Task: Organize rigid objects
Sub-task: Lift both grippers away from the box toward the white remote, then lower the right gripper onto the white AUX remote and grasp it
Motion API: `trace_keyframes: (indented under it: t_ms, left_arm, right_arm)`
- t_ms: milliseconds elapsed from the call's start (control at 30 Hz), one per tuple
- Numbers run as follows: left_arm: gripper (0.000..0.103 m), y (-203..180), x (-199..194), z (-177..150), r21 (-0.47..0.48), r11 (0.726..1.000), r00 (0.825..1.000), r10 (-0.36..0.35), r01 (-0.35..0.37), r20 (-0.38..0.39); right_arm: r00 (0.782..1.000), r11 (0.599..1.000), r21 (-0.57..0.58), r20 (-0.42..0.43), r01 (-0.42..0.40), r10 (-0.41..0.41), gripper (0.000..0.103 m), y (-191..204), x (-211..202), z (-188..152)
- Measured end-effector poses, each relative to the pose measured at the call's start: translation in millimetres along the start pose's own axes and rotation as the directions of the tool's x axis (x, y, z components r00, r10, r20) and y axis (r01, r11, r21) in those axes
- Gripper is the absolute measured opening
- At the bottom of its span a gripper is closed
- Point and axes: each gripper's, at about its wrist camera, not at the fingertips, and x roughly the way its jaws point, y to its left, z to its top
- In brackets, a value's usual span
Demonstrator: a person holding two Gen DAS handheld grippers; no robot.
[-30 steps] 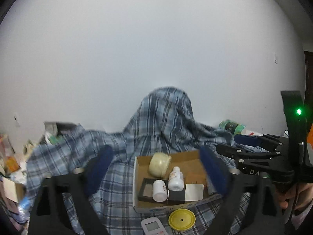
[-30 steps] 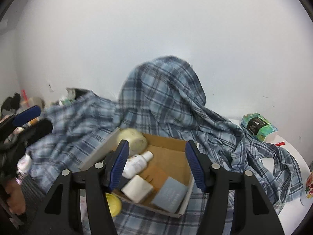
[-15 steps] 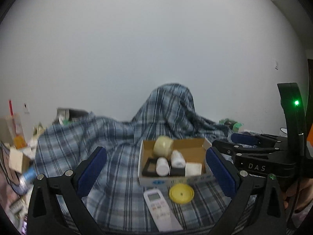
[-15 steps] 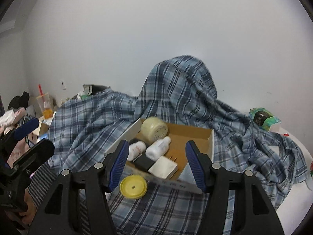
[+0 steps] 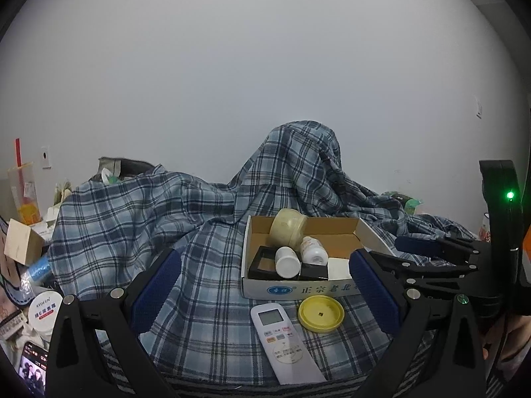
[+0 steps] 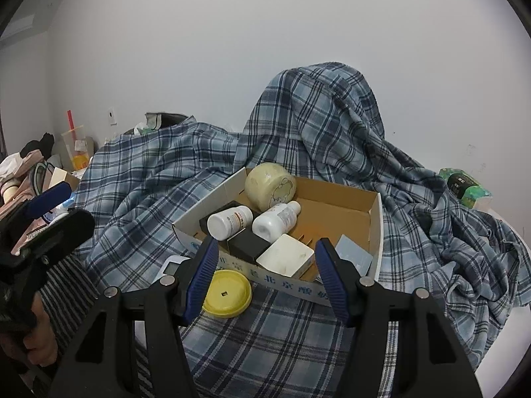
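A cardboard box (image 5: pixel 300 290) (image 6: pixel 376 229) sits on a blue plaid cloth. It holds a cream round jar (image 5: pixel 287 229) (image 6: pixel 270 185), two white bottles (image 5: pixel 287 262) (image 6: pixel 230 222), a black frame (image 5: pixel 262 263), a black block (image 6: pixel 247 243) and a white adapter (image 6: pixel 285 257). A yellow lid (image 5: pixel 320 309) (image 6: pixel 227 293) and a white remote (image 5: pixel 282 341) lie in front of the box. My left gripper (image 5: pixel 265 295) is open and empty, held back from the remote and lid. My right gripper (image 6: pixel 267 277) is open and empty, just before the box's front edge.
The plaid cloth (image 5: pixel 139 219) drapes over a tall hump (image 6: pixel 318 106) behind the box. Clutter lies at the left: a drink cup (image 5: pixel 25 195), a small carton (image 5: pixel 21 245), a white tub (image 5: pixel 44 308), a phone (image 5: pixel 31 371). A green pack (image 6: pixel 466 187) lies at the right.
Both grippers have drawn back and away from the box. The remote and yellow lid have come fully into the left wrist view. Both grippers stayed open and empty.
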Motion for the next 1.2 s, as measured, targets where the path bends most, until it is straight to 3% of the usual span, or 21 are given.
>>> trace_keyframes:
  t_ms: [267,400,500,600,800,1067,1200]
  left_arm:
    - [0.103,1.1,-6.8,0.0,-0.009,0.999,0.998,0.038,-0.037,0.042]
    - [0.103,7.9,-5.5,0.5,-0.039,0.997,0.997,0.065,-0.064,0.033]
    - [0.103,11.5,2.2,3.7,-0.04,0.986,0.987,0.163,-0.163,-0.008]
    - [0.103,28.0,8.4,10.4,-0.08,0.992,0.992,0.093,-0.1,-0.082]
    - [0.1,49.0,-2.8,13.1,-0.078,0.996,0.995,0.036,-0.043,-0.093]
    - [0.093,65.9,4.3,-2.4,-0.132,0.99,0.994,0.041,-0.054,-0.105]
    - [0.093,71.7,5.5,-3.7,-0.157,0.986,0.993,0.041,-0.058,-0.109]
  right_arm:
    - [0.999,1.0,-0.011,-0.026,0.027,-0.027,0.06,3.0,4.1,1.9]
    - [0.992,0.997,-0.01,-0.104,0.073,-0.073,0.06,8.7,13.4,11.0]
    - [0.985,0.998,0.027,-0.164,0.064,-0.058,0.059,16.9,18.9,12.5]
    - [0.976,0.999,0.034,-0.218,0.036,-0.028,0.054,33.0,26.0,6.8]
    - [0.945,0.998,0.057,-0.323,-0.04,0.056,0.053,67.4,44.3,-10.7]
    - [0.896,0.992,0.099,-0.431,-0.076,0.111,0.053,90.6,74.8,-32.5]
    - [0.894,0.995,0.067,-0.438,-0.069,0.091,0.051,95.3,77.1,-33.7]
